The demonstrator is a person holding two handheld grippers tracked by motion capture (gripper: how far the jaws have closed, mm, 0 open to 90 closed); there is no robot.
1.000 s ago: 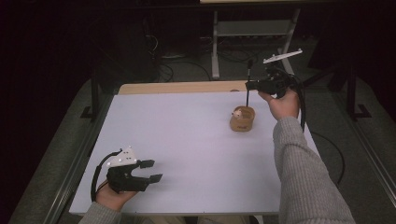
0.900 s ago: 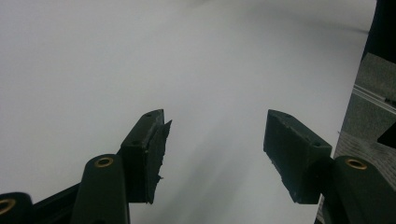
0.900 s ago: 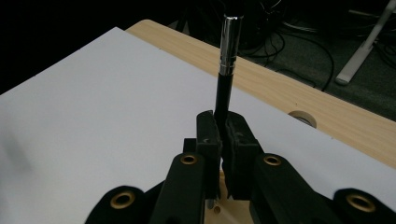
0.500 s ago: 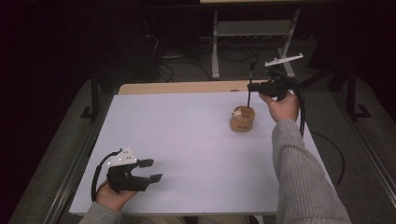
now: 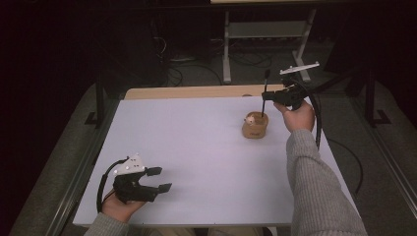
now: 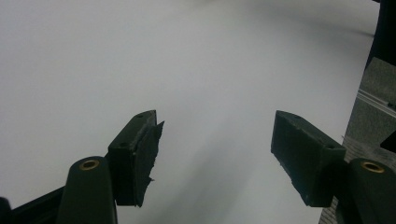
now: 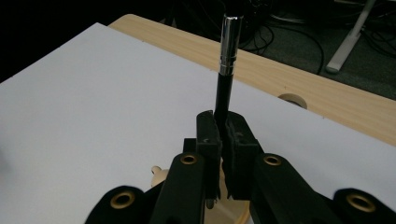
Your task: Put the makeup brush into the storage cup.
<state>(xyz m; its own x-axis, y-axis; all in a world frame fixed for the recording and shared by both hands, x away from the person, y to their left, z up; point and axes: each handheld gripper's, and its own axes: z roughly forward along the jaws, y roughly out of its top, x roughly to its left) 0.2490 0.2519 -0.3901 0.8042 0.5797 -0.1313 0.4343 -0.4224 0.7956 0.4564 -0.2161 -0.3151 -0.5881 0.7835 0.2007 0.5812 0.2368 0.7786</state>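
1. Over the white table (image 5: pixel 196 147), high view: the right gripper (image 5: pixel 272 96) sits at the far right, clamped on a slim black pen (image 5: pixel 265 93) held upright just above a wooden holder (image 5: pixel 255 125). The pen's lower tip appears to be at the holder's top; whether it is already seated cannot be told. The left gripper (image 5: pixel 160 179) rests near the front left edge, well apart from the work, with nothing in it.
2. Left gripper view: its jaws have just been opening and stand apart over bare table, nothing between them.
3. Right gripper view: the jaws are closed on the pen's (image 7: pixel 225 74) black barrel below a silver band; the holder (image 7: pixel 233 212) shows beneath them.
4. Judgement: the step in hand is standing the pen in the holder. The next move calls for a straight descent, keeping the pen vertical over its hole, then release.
5. Markings: no brand, label or writing is legible.
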